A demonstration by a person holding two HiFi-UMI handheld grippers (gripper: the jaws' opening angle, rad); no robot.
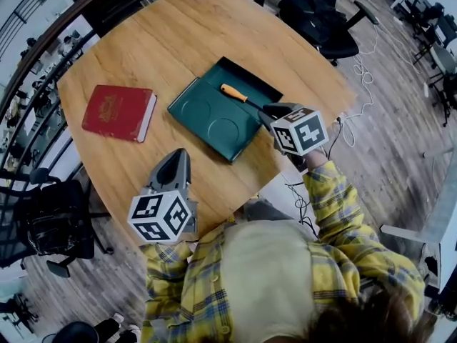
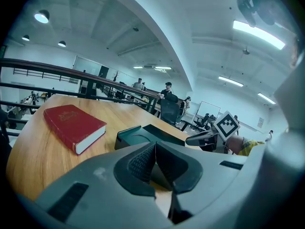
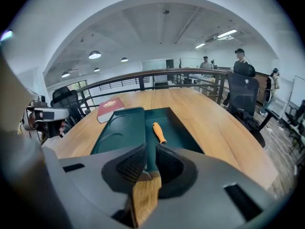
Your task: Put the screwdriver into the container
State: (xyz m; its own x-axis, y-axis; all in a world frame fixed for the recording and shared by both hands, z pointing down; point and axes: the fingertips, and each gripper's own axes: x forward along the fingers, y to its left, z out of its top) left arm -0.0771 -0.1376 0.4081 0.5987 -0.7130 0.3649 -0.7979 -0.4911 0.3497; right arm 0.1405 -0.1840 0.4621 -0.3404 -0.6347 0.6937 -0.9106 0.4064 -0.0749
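Observation:
The screwdriver [image 1: 233, 92] with its orange handle lies flat in the deep half of the dark green container [image 1: 214, 113], shaft pointing at my right gripper [image 1: 275, 111]. That gripper hangs at the container's near right edge. In the right gripper view the jaws [image 3: 145, 149] stand a small gap apart with nothing between the pads. The screwdriver [image 3: 158, 132] lies just beyond them in the container [image 3: 119, 128], its shaft end hidden behind a jaw tip. My left gripper [image 1: 177, 159] hovers at the table's near edge, jaws [image 2: 155, 147] shut and empty.
A red book [image 1: 118, 111] lies left of the container on the round wooden table [image 1: 164, 34]. Black office chairs stand beyond the table [image 1: 321, 20] and at the near left [image 1: 50, 227]. A white cable [image 1: 360, 84] trails on the floor at the right.

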